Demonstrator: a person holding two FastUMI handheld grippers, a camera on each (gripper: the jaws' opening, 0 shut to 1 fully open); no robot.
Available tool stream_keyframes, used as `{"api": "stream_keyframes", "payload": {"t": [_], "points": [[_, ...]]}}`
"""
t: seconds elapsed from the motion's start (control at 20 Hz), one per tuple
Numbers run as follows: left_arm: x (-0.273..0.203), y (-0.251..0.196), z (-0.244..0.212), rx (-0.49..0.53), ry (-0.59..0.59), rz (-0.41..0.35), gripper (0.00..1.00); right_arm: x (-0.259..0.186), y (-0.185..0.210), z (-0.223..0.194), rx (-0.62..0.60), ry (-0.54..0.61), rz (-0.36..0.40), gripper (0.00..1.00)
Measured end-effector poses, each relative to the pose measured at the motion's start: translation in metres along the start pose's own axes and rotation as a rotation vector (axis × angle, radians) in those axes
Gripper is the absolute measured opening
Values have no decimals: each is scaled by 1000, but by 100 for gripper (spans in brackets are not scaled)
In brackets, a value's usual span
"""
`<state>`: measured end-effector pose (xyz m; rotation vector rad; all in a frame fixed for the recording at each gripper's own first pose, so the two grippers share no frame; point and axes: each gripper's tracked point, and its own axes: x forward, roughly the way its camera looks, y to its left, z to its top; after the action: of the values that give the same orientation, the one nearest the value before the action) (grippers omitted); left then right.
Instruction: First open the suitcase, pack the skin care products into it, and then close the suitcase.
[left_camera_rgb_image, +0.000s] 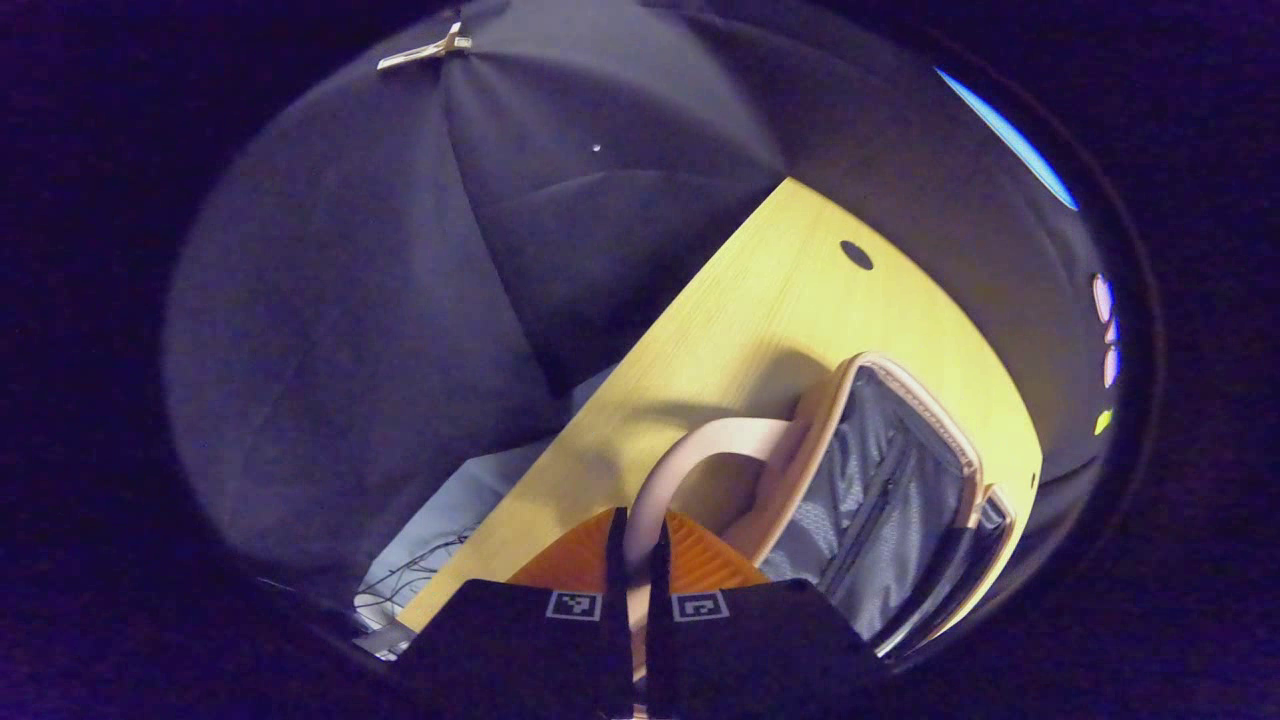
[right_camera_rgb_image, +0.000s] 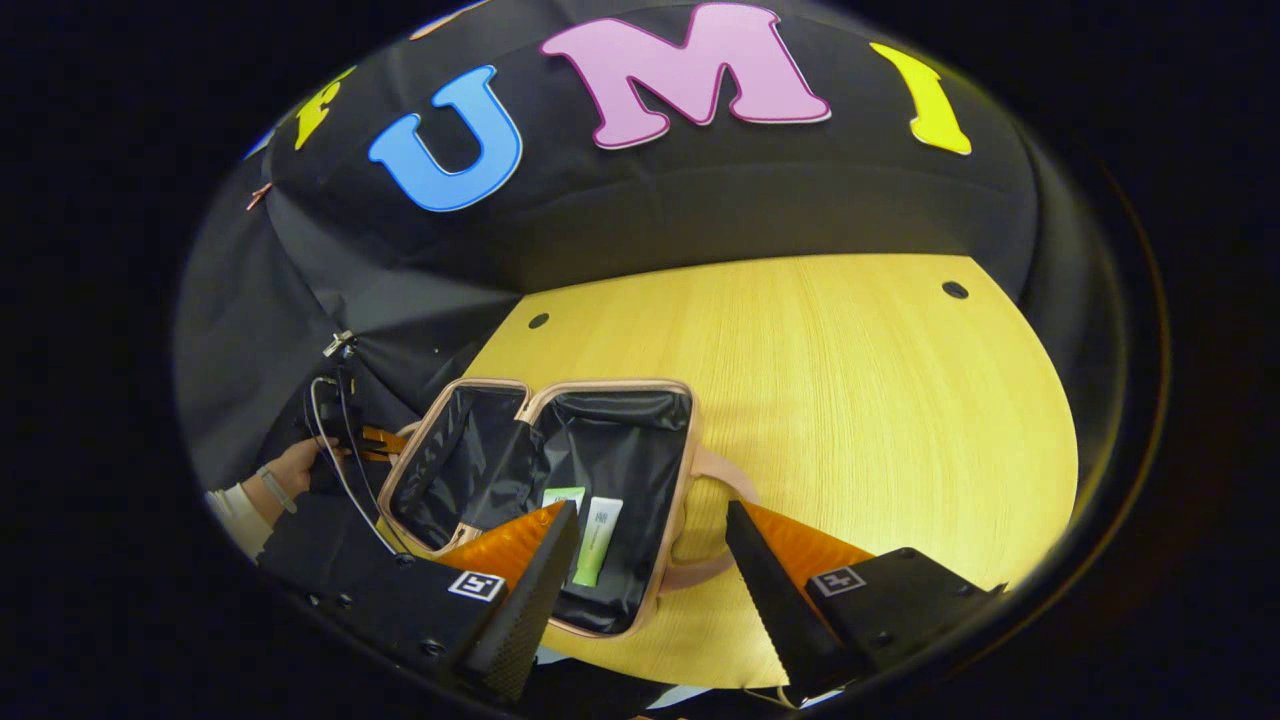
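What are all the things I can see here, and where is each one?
table: one, yellow wood with small dark holes, under everything.
suitcase: one, pink shell with dark lining, lying open on the table's left part.
handle: one, pink, on the suitcase's side.
tubes: two, white and green, lying inside the suitcase's right half.
cables: a few, dark and white, left of the suitcase.
left gripper: one, black and orange, fingers nearly together beside the handle.
right gripper: one, black and orange, fingers apart above the suitcase's near edge.
hand: one, white sleeve, far left.
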<state>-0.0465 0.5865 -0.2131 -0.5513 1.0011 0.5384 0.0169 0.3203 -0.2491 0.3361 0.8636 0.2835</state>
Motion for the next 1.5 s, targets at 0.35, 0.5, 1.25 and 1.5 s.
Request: {"api": "stream_keyframes", "payload": {"t": [0.35,0.5,1.25,1.5], "points": [[-125,-72,33,28,-176,-153,10,-15,23,43,-37,-103,107,94],[-189,-128,26,135,-259,-200,6,-37,16,50,-86,-140,128,94],[-176,-450,-258,603,-70,-462,6,-164,-66,29,-108,-233,98,94],[-105,-454,-324,764,36,-337,7,-190,-112,10,-95,-220,25,94]]}}
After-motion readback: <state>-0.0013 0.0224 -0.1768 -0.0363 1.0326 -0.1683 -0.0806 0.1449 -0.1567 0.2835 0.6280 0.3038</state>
